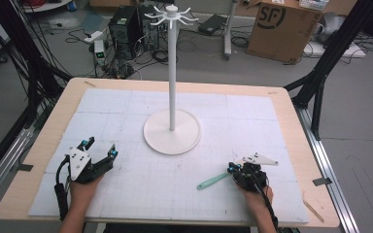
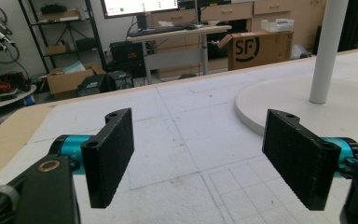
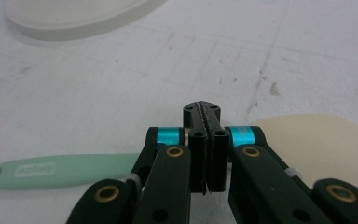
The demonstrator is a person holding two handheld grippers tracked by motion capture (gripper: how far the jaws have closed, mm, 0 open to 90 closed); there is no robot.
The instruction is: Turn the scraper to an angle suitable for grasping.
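Mint-handled, cream-bladed spatula [image 3: 65, 171]; white stand [image 1: 172, 132]

The left gripper [image 2: 200, 158] has two flat black pads [image 2: 113, 151] with rough texture, each on a turquoise metal collar [image 2: 72, 144], with brass rings [image 2: 49, 165] behind. The right gripper [image 3: 207, 140] has the same black links and brass rivets [image 3: 174, 151]. A black cable [image 1: 59, 194] trails behind the left gripper, and a grey three-cornered plate [image 1: 76, 160] sits on top.
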